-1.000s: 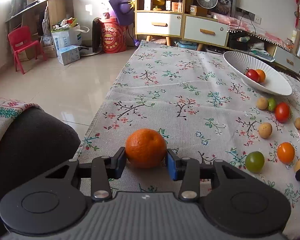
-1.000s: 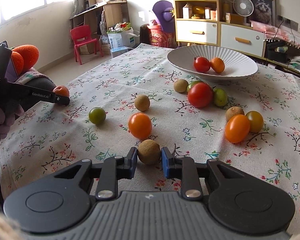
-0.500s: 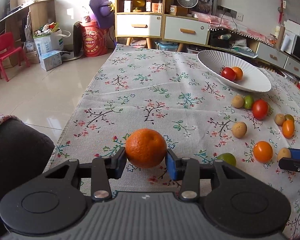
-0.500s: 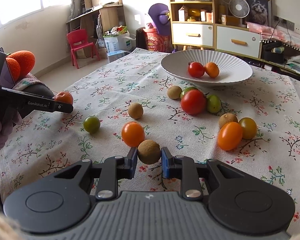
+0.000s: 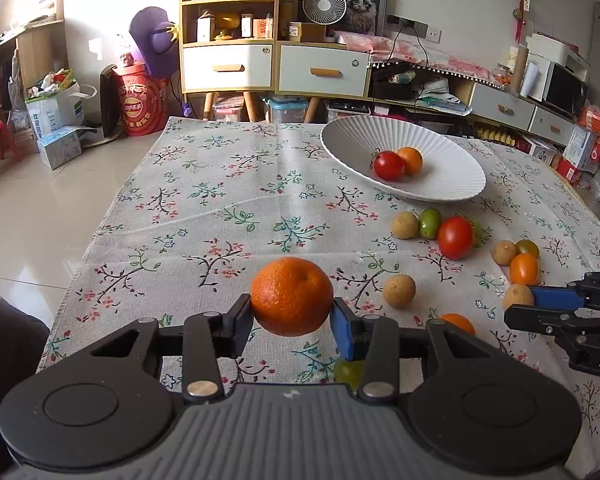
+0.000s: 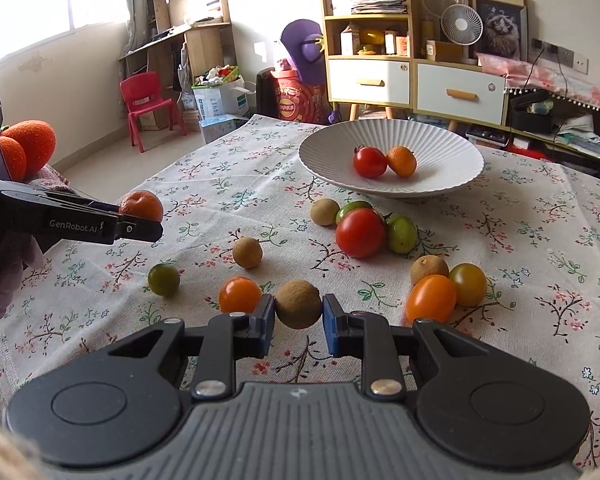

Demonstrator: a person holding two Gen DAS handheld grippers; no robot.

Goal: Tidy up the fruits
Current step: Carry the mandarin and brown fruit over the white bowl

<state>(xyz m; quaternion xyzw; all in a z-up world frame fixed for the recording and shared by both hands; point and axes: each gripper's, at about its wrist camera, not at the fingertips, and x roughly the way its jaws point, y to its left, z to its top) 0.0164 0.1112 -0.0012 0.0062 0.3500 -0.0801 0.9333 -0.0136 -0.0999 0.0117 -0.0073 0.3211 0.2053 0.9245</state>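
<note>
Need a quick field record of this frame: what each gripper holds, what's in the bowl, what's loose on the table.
left gripper: shut on mandarin
right gripper: shut on brown fruit
bowl: red tomato, small orange fruit
tablecloth: about ten loose fruits, red, orange, green, brown

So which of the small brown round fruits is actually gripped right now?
The brown fruit clamped in the right gripper; the other three brown ones lie loose on the tablecloth.
</note>
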